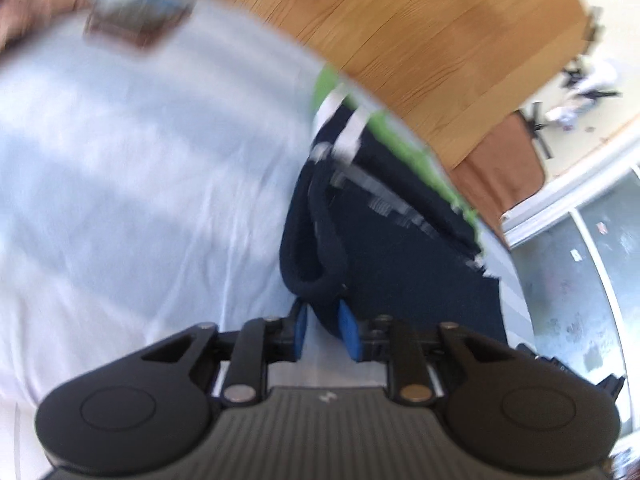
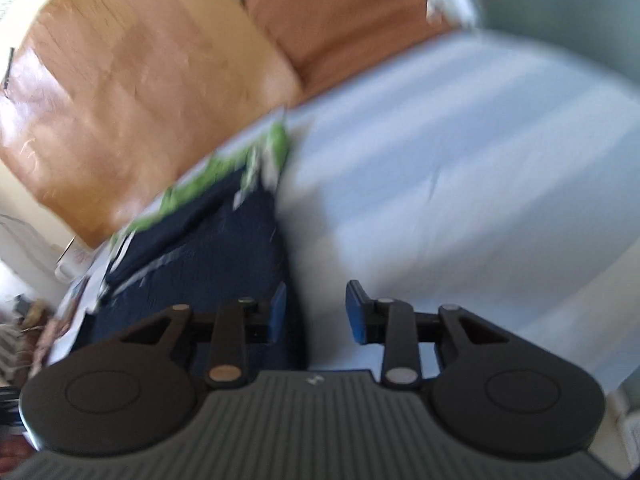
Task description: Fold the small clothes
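In your left wrist view, your left gripper (image 1: pixel 323 326) has its two blue pads (image 1: pixel 349 330) drawn in narrow, with a rolled dark hem of the navy blue fabric garment (image 1: pixel 404 248) sitting between them, so it is gripping that garment by its near edge. The garment stretches away from the fingers toward the upper right, with white and grey markings across it and a bright green patterned cloth (image 1: pixel 394 140) showing along its far side. Both lie on the pale blue-white bed sheet (image 1: pixel 140 160), which fills the left half of the view. Beyond the sheet's edge you see the light brown wooden floor (image 1: pixel 420 32) and a reddish-brown rug (image 1: pixel 504 172). At the far upper left is a blurred dark red and grey object (image 1: pixel 132 16); it is too smeared to identify.

In your right wrist view, everything is motion-blurred. Your right gripper (image 2: pixel 318 312) has its blue pads (image 2: pixel 356 312) spread wide apart, with only bare sheet (image 2: pixel 460 168) visible between them. The navy garment (image 2: pixel 208 248) lies to the left of the fingers, its edge running just beside the left pad; whether it touches that pad, you cannot tell. The green cloth (image 2: pixel 248 164) shows at the garment's far edge. The wooden floor (image 2: pixel 140 92) and the brown rug (image 2: pixel 352 20) sit beyond the bed.
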A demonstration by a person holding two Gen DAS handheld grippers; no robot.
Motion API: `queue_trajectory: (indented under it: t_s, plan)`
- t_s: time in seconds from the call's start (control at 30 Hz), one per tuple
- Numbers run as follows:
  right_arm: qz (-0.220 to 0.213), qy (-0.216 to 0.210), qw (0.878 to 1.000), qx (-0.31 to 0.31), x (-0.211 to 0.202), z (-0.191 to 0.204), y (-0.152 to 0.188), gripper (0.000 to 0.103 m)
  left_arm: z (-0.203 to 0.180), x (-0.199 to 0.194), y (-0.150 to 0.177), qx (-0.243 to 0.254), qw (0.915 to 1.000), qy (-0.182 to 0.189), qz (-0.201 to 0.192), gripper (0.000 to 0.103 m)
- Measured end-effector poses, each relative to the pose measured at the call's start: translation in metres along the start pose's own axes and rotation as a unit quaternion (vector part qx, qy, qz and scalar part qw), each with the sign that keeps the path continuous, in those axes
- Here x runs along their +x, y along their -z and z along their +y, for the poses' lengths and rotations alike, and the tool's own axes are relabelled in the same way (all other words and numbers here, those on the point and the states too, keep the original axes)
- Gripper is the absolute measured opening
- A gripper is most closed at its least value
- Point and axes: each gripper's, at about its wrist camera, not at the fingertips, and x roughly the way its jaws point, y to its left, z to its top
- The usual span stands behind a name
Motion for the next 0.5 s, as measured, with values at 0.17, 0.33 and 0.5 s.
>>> queue_trajectory:
  t_s: [0.17,0.33,0.5]
  plan:
    - [-0.033,-0.013,0.997,-0.069,0.022,0.018,-0.017,0.042,-0.027,0.007,-0.033,0.087,0.9926,-0.053,-0.067,0.048]
    - [-0.002,-0.042,0.993,-0.114,0.066,0.034,-0.023,0.044,-0.041,0.054,-0.049,0.132,0.9864,-0.082,-0.053,0.052]
    - [0.012,-0.025,0.988,-0.153,0.087,0.044,-0.022,0.013,-0.045,0.084,-0.042,0.18,0.9744,-0.122,-0.058,0.008]
